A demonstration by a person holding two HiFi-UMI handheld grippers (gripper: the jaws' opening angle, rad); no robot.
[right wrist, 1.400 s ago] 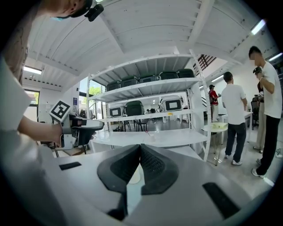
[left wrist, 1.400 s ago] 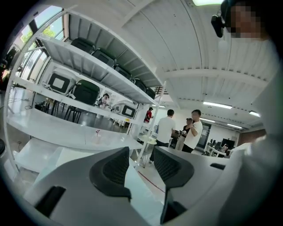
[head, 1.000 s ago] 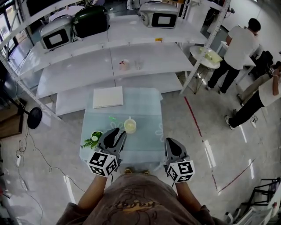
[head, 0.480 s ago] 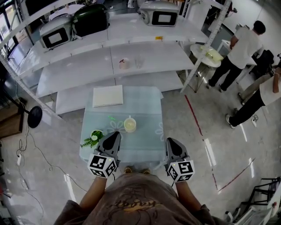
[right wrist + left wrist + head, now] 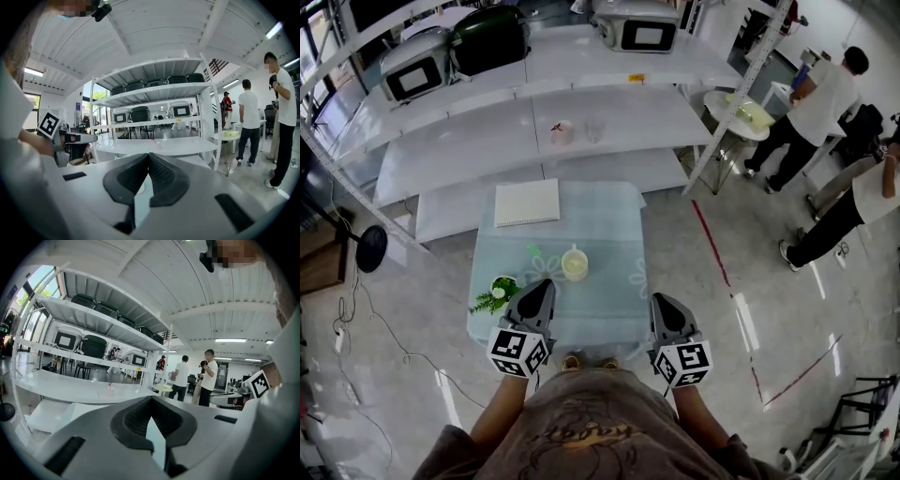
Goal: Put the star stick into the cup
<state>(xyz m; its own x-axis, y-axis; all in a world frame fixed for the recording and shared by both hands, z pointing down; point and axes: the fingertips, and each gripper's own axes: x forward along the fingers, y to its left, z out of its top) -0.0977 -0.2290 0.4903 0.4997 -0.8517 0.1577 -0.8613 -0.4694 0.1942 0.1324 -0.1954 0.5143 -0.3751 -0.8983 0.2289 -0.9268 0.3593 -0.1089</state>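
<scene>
The left gripper [image 5: 540, 287] and right gripper [image 5: 662, 302], jaws closed on nothing, flank the cup [image 5: 574, 264] from the person's side. The green star stick [image 5: 534, 251] lies just left of the cup.

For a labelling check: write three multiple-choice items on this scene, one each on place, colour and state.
1. Where is the star stick? A on the table, left of the cup; B in the cup; C on the floor.
2. What colour is the notebook? A red; B white; C black.
3. How are the left gripper's jaws? A wide apart; B shut on the stick; C shut, empty.
Answers: A, it lies flat beside the cup; B, its top is plain white; C, the pads meet with nothing between.
</scene>
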